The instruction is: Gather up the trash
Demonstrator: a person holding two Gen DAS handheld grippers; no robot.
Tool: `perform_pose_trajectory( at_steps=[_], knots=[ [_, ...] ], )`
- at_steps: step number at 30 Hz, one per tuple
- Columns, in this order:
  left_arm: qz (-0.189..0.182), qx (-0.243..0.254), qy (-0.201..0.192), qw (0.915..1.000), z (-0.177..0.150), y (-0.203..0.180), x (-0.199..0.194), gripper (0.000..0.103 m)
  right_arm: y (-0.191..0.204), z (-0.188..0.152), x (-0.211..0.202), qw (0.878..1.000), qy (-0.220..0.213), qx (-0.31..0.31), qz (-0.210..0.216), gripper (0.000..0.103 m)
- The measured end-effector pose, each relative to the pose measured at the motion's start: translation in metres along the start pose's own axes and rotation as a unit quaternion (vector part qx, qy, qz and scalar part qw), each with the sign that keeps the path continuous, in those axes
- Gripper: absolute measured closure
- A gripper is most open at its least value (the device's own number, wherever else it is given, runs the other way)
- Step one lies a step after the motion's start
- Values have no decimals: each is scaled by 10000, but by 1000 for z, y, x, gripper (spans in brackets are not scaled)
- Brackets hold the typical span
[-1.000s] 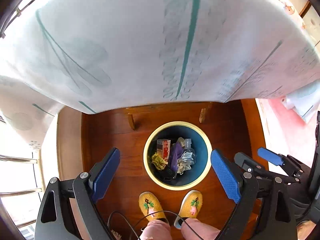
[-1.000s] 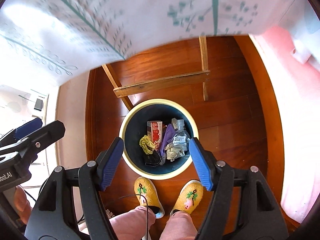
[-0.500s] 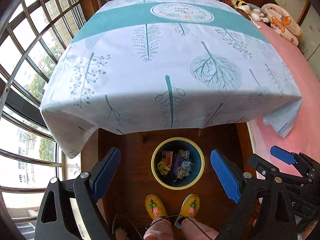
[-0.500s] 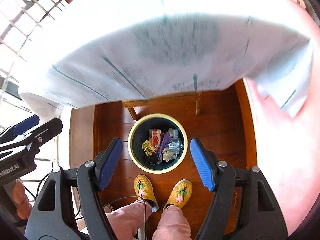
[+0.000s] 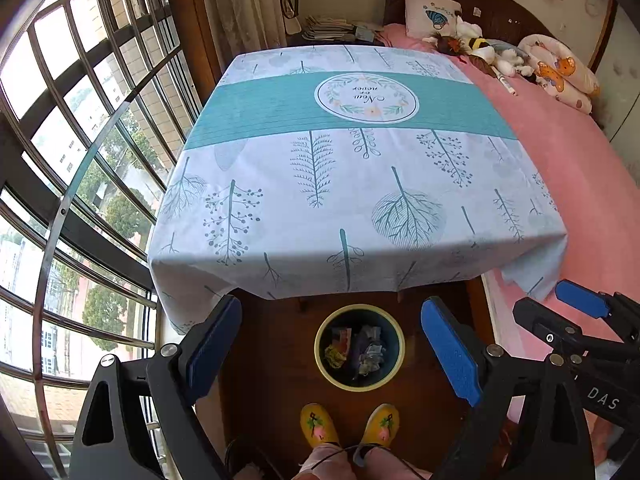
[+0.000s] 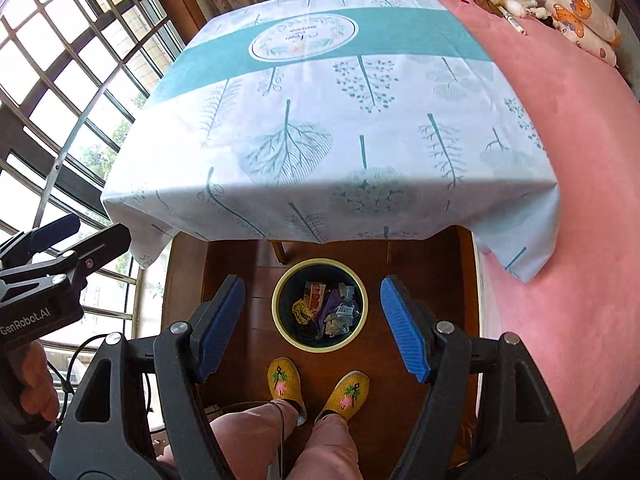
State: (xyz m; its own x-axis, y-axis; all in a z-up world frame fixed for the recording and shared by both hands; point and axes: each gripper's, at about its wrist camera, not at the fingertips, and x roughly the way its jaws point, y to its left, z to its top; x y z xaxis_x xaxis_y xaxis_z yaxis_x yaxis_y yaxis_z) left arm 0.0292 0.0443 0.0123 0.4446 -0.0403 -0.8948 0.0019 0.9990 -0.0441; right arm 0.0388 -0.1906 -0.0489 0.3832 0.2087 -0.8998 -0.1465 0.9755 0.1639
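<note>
Trash point(image 6: 322, 312) sits piled in the round bin point(image 6: 279, 316) on the wooden floor point(image 6: 420, 264), just past the person's yellow slippers point(image 6: 283, 380) and below the table's hanging cloth point(image 6: 320, 120). Left gripper point(image 5: 336, 352) and right gripper point(image 6: 312, 320) both hang above it, jaws spread wide, holding nothing.

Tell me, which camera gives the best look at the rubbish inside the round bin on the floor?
The right wrist view: the round blue bin with a yellow rim looks larger and sharper, so a red carton and crumpled wrappers are distinguishable. The left wrist view shows the same bin smaller and its contents blurrier.
</note>
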Motion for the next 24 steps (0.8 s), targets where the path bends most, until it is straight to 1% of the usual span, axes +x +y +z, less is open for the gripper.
perform_pose_trajectory(
  at_steps=[9,13,16,24],
  knots=[
    [112,-79,-469,9988,12,-7,-50,10,16,27,-68,9982,-592,-51,104,35],
    [200,-56,-603,9980,14,-15,-61,10,24,29,-95,9965,-820,-138,-10,35],
    [198,-81,-594,9980,15,-19,-61,10,29,27,-107,9949,-988,-187,-104,35],
    [226,78,-725,9971,16,-29,-65,10,26,25,-113,9936,-1092,-237,-191,35]
  ],
)
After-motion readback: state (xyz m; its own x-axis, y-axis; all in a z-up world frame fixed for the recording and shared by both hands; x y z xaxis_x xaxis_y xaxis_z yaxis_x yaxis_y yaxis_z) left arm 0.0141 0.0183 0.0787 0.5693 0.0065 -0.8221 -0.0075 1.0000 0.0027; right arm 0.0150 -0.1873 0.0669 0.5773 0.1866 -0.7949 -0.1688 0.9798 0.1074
